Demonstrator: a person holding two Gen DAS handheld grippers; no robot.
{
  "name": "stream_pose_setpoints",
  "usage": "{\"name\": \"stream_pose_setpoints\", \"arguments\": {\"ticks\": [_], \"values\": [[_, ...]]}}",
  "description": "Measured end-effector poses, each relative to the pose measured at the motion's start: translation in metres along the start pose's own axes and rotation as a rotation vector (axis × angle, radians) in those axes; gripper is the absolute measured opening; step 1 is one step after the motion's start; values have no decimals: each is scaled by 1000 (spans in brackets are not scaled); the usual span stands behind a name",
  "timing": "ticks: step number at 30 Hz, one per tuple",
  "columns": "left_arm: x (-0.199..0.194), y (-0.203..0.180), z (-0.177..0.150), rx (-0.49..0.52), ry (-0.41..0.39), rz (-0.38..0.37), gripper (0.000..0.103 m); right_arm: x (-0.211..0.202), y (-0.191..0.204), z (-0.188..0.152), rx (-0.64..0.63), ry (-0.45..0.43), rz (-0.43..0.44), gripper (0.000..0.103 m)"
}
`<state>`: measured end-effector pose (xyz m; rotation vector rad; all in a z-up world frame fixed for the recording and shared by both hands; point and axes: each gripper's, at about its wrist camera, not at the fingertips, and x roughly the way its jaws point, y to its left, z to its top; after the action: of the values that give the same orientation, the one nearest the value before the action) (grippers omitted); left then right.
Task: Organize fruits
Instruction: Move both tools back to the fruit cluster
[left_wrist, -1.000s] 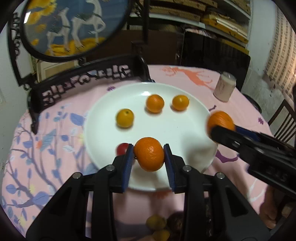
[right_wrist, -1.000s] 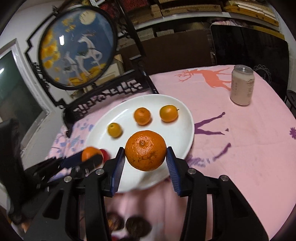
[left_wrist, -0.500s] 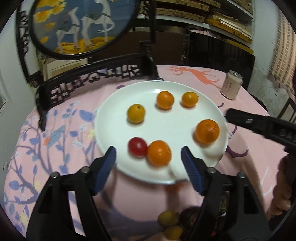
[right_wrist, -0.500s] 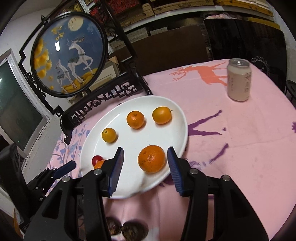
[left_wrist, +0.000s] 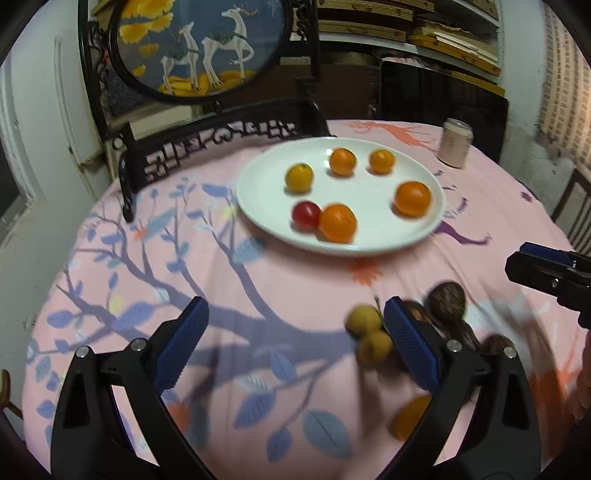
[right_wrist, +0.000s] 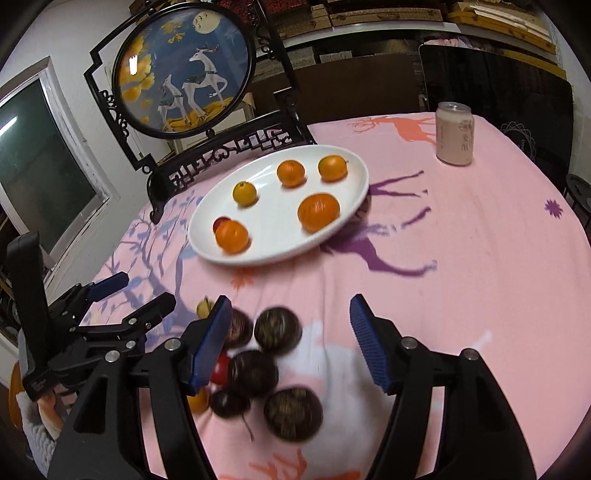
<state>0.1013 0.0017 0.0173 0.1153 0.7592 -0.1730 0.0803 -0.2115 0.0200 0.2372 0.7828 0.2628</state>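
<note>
Both sets of jaws were spread and held nothing. Right gripper (right_wrist: 290, 339) hung over the dark brown round fruits (right_wrist: 275, 328) on the pink patterned worktop (right_wrist: 480, 221); left gripper (left_wrist: 295, 343) hung beside two small yellow fruits (left_wrist: 365, 321). White round plate (left_wrist: 258, 192) carried five orange citrus (left_wrist: 338, 222) and one red tomato (left_wrist: 306, 214). Judged roughly half done: dark, yellow and stray fruits near the edge were left to sort.
</note>
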Motion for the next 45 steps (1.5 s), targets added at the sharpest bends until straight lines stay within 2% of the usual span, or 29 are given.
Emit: {"name": "stream_pose_setpoints", "arguments": {"ticks": [4, 11, 15, 18, 20, 22, 26, 32, 36, 39, 41, 43, 45], "values": [[-8, -2, -7, -2, 1, -104, 98, -10, -4, -6, 18, 0, 18, 67], [-3, -21, -12, 47, 36, -182, 98, -9, -22, -3, 108, 26, 46, 68], [5, -25, -15, 57, 77, -171, 98, -8, -33, -1, 168, 41, 71, 68], [14, -25, -20, 81, 107, -98, 99, -9, -34, -1, 171, 37, 67, 68], [16, -15, -23, 78, 109, 27, 99, -9, -34, -1, 170, 38, 66, 68], [16, -2, -24, 49, 109, 79, 99, -9, -34, 0, 172, 40, 70, 68], [9, 23, -25, -47, 100, 38, 99, -12, -32, -1, 162, 33, 75, 68], [7, 20, -30, -26, 111, 20, 97, -11, -29, -1, 148, 34, 70, 68], [2, 26, -37, -48, 112, 11, 96, -11, -29, -1, 150, 37, 70, 68], [3, 21, -43, -21, 126, 20, 96, -9, -25, -3, 132, 42, 70, 68], [5, 10, -48, 32, 136, 26, 96, -6, -21, -5, 112, 54, 66, 68], [4, 0, -51, 83, 132, 38, 93, -3, -16, -7, 94, 65, 65, 68], [4, -2, -51, 92, 130, 32, 89, 1, -12, -9, 78, 77, 65, 68]]}}
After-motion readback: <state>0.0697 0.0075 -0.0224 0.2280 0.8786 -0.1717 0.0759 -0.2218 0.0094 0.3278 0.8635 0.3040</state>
